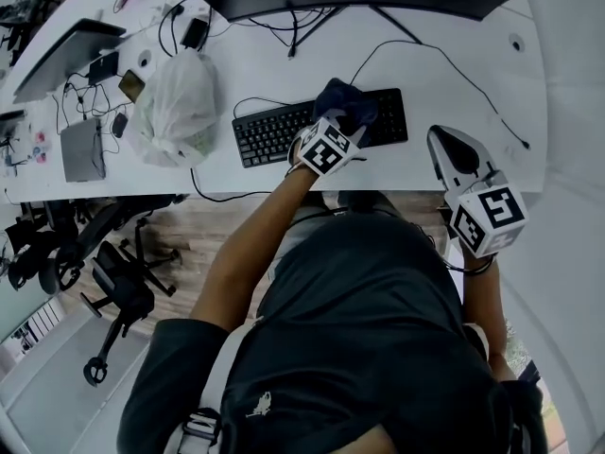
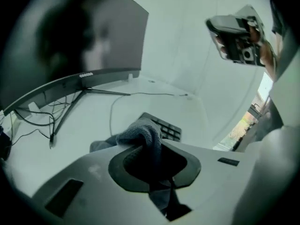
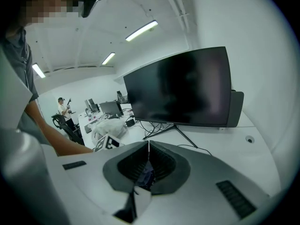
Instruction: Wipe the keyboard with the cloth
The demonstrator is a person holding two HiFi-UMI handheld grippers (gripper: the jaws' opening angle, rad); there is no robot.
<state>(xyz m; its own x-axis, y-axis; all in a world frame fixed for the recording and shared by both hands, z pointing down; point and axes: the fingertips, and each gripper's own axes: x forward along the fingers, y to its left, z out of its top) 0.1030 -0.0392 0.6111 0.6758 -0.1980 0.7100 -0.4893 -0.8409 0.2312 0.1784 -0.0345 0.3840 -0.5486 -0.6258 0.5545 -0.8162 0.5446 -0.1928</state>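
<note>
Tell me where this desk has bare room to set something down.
Barest: the desk right of the keyboard, crossed only by one thin cable, and the strip between keyboard and monitor stand. The left end is crowded with the plastic bag, laptop and cables.

We've got a black full-size keyboard (image 1: 274,132) lying flat on the white desk (image 1: 454,74), its long side roughly along the desk's front edge, turned just a touch. The cloth (image 1: 348,102) is dark grey-blue terry stuff, all bunched into a lump. It sits on the keyboard right of the middle and hangs over the back edge. From the left gripper view we see the cloth pinched in the left gripper (image 2: 152,165), a fold humping up above the jaws, with a few keys poking out just past it.
</note>
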